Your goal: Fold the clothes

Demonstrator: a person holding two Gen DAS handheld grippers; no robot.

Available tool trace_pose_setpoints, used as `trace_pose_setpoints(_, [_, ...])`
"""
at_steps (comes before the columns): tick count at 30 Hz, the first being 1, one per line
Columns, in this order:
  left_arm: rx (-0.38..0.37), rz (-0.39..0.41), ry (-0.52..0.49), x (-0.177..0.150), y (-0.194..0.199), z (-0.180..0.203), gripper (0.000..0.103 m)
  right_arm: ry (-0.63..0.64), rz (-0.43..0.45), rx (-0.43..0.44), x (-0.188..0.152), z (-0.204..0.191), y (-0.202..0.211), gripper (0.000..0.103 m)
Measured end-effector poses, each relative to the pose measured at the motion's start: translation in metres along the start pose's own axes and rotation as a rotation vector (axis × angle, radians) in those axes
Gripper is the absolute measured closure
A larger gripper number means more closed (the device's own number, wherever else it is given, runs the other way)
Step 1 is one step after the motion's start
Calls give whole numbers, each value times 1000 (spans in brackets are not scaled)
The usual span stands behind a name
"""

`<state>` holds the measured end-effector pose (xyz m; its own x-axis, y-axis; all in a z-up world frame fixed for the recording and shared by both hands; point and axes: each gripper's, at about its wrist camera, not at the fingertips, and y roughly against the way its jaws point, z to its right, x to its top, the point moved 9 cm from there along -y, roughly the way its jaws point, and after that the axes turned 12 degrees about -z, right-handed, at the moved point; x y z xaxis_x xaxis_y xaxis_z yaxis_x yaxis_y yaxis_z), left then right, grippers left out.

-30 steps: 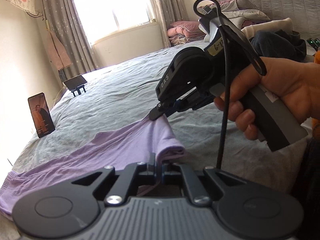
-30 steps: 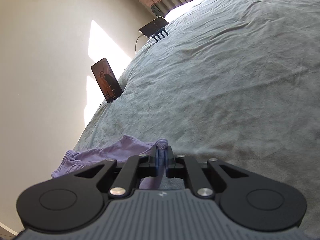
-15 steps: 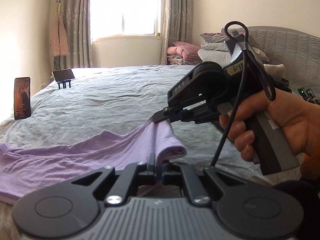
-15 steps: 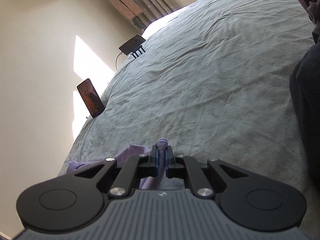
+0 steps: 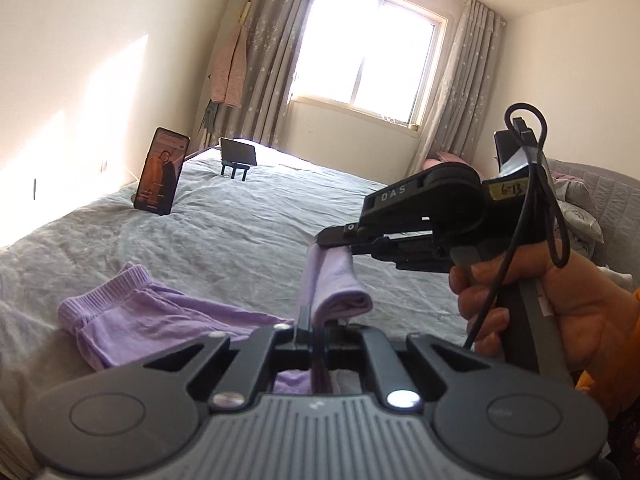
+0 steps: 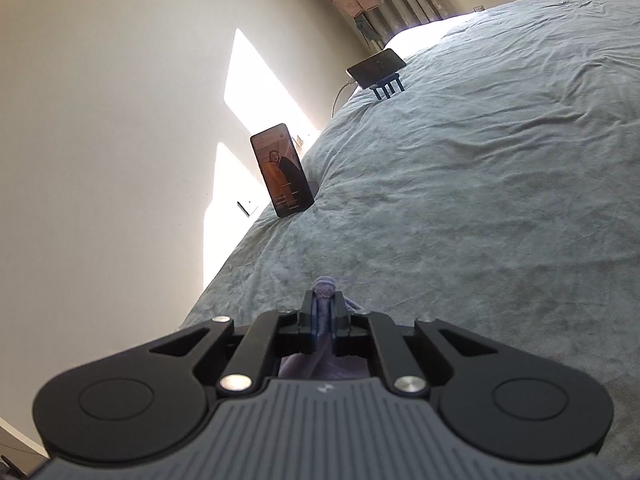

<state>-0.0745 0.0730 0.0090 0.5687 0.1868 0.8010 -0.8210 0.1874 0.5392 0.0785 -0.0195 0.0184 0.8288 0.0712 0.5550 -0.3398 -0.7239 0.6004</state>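
A lilac garment (image 5: 160, 320) lies partly on the grey bedspread (image 5: 248, 232), its ribbed waistband at the left. One end of it is lifted off the bed. My left gripper (image 5: 316, 324) is shut on a fold of this lilac cloth. In the left wrist view my right gripper (image 5: 320, 242), held by a hand (image 5: 560, 312), is shut on the raised edge just above and beyond mine. The right wrist view shows the same lilac garment (image 6: 325, 292) bunched between the shut right gripper (image 6: 324, 308), with the rest hidden under the tool.
A phone (image 5: 160, 176) stands upright near the bed's left edge, seen too as the phone (image 6: 285, 168) in the right wrist view. A tablet on a stand (image 5: 238, 154) sits farther back. Pillows and a padded headboard (image 5: 592, 208) are at the right; window and curtains behind.
Both grippers rose and carried the lilac cloth up and over. The garment, earlier stretched out long, now lies shorter with its waistband close by. The left view rolled and now shows more of the wall and window.
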Motion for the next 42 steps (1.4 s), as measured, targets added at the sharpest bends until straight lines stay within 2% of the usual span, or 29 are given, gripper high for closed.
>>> trace_pose_setpoints(11, [125, -18, 206, 4, 0, -110, 99, 87, -82, 22, 4, -61, -86, 96])
trace_pose_setpoints(18, [137, -88, 312, -5, -15, -157, 99, 110, -124, 38, 0, -77, -122, 95])
trace_pose_setpoints(22, [112, -128, 285, -6, -20, -162, 96, 121, -128, 74, -3, -83, -129, 87])
trace_pose_setpoints(24, [115, -115, 271, -2, -17, -162, 88, 124, -108, 96, -1, -83, -122, 84])
trace_pose_setpoints(26, [123, -86, 258, 6, -10, -160, 64, 118, -71, 96, 2, -77, -108, 68])
trace_pose_setpoints(27, [126, -71, 248, 11, -7, -159, 64, 114, -52, 95, 4, -73, -101, 58])
trace_pose_setpoints(31, [131, -54, 164, 28, -12, -150, 65, 139, -4, 32, 2, -55, -80, 57])
trace_pose_setpoints(35, [108, -99, 21, 41, -36, -131, 70, 206, 1, -47, -12, -42, -75, 57])
trace_pose_setpoints(38, [93, -148, -52, 48, -62, -126, 76, 255, -17, -89, -24, -35, -82, 65])
trace_pose_setpoints(42, [95, -228, -71, 54, -99, -136, 82, 281, -49, -125, -33, -24, -104, 70])
